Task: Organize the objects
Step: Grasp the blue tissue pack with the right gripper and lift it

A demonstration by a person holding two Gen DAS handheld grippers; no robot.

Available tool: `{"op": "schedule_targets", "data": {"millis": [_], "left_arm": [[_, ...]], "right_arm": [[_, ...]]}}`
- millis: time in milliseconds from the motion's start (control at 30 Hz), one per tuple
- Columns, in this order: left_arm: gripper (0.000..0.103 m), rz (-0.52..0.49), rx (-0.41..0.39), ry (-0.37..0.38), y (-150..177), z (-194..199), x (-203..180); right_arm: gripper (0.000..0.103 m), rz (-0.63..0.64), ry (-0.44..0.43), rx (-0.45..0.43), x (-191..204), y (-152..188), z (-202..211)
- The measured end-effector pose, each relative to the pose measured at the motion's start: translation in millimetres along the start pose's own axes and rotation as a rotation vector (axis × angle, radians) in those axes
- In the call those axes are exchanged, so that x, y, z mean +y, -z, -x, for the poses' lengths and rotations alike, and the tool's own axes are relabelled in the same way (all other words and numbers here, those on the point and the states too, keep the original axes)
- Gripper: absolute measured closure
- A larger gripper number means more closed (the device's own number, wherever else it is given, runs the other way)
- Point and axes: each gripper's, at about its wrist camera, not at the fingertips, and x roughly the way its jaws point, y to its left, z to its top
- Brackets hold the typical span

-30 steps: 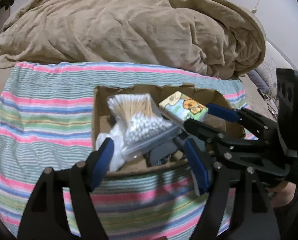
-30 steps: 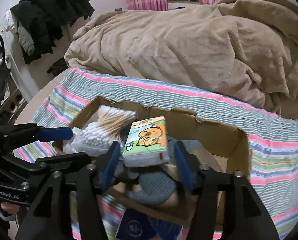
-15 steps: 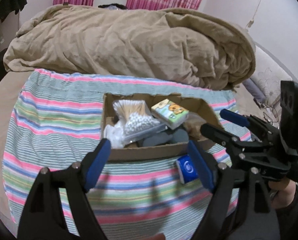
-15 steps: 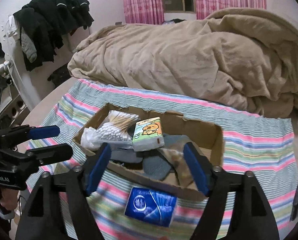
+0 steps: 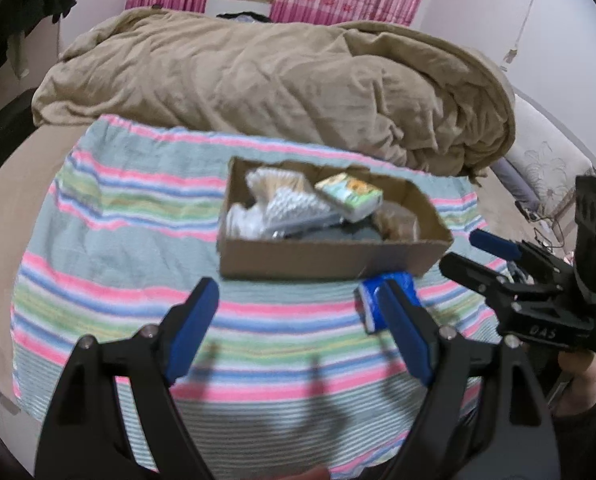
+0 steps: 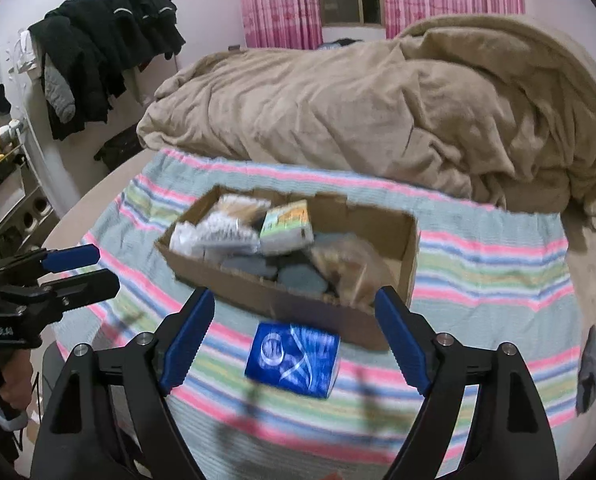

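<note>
Right wrist view showed the blue packet [image 6: 293,360] lying flat on the striped cloth [image 6: 490,280], straight ahead of the right gripper [image 6: 294,340] and centred between its two blue pads [image 6: 188,336]. Those jaws stood wide apart with nothing in them. The packet's long axis ran roughly across the gap, from one finger toward the other, tilted a little, and it looked narrower than the opening on both sides. Just beyond it, further from the jaws, stood the cardboard box [image 6: 282,300], its near wall close to the packet's far edge; whether they touched could not be told through the blur. The box already held a bag of cotton swabs [image 6: 222,228], a green tissue pack [image 6: 288,226] and some grey and tan things too blurred to name.

From the left wrist view the same blue packet [image 5: 382,300] sat off to the right of the left gripper [image 5: 298,328], half hidden behind its right finger, so that tool was poorly lined up. Its jaws also stood apart and empty. The right gripper [image 5: 474,256] showed there at the right edge.

By this reckoning the right hand was the better placed: a short forward and downward reach should bracket the packet, provided the fingertips stop short of the box wall.
</note>
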Motion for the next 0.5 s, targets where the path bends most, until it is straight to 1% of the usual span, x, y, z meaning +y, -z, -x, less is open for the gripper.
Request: {"op": "schedule_targets", "data": {"millis": [133,400,500], "left_arm": [[0.02,0.039,0.022,0.002,13.3,-6.0,10.8],[0.02,0.048,0.056,-0.013,30.3,-16.8,19.4],[0.02,0.042,0.063,-0.024,33.8,-20.8,22.1]], "right_arm": [[0.018,-0.009,-0.005,0.028,0.2,16.0,-7.4],[0.018,-0.019,-0.002,0.109,2.6,35.0,-36.0],[0.018,-0.041,-0.001,0.132,1.7,41.5,-47.4]]}}
